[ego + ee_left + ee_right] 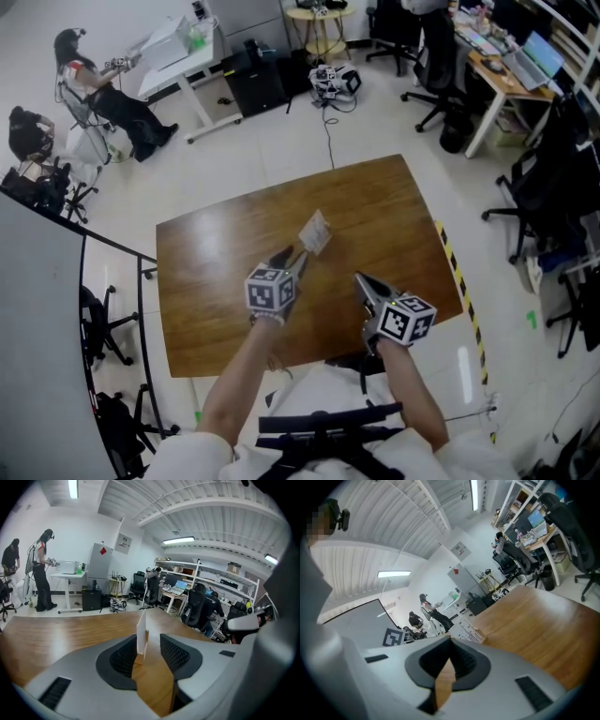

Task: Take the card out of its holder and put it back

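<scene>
A white card (pixel 316 231) stands upright in a small wooden holder (pixel 138 658) near the middle of the brown table (pixel 211 281). My left gripper (pixel 292 256) reaches up to the card from the near side. In the left gripper view the card (pixel 141 631) rises between the two pads, close against the left one, with a clear gap to the right pad; this gripper (pixel 149 637) is open. My right gripper (pixel 360 279) hovers over the table to the right of the card, apart from it. Its fingertips meet, so the right gripper (pixel 450 639) is shut with nothing in it.
Yellow-black tape (pixel 454 270) runs along the floor by the table's right edge. Office chairs (pixel 553 178) and desks (pixel 502 80) stand at the right and back. Two people (pixel 103 89) are at a white desk far left. A black chair (pixel 98 323) is left of the table.
</scene>
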{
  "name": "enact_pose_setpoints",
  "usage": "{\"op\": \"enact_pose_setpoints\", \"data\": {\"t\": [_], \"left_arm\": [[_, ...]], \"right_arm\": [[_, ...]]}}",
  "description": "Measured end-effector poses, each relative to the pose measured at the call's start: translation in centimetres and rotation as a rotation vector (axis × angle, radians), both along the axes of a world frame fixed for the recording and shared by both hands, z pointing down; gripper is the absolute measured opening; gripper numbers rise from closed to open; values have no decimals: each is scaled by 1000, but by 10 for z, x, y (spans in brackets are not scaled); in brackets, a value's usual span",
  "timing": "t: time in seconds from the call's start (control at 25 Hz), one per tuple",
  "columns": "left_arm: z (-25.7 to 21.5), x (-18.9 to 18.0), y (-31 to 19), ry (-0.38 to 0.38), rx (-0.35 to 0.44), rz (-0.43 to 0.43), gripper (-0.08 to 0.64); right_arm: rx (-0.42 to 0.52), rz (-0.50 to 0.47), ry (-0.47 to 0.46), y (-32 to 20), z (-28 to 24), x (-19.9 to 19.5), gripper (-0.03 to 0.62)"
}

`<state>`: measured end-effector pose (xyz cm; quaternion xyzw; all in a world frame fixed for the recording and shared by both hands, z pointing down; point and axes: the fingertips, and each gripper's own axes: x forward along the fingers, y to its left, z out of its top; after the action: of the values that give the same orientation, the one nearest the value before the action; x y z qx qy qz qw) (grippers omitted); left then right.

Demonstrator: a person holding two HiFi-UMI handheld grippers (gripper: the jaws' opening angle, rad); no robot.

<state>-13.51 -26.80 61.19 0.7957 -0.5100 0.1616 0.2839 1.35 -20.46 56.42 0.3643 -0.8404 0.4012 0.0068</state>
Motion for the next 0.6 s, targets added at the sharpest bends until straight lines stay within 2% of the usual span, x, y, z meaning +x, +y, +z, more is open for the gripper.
{"op": "enact_pose_setpoints", "data": {"t": [0.2, 0.6], "left_arm": [[18, 2, -27, -12, -8, 23, 206], [42, 11, -58, -9, -16, 60, 206]], "right_arm": [[-12, 13, 3, -14, 6, 8, 0], [-37, 27, 20, -39, 23, 24, 0]]}}
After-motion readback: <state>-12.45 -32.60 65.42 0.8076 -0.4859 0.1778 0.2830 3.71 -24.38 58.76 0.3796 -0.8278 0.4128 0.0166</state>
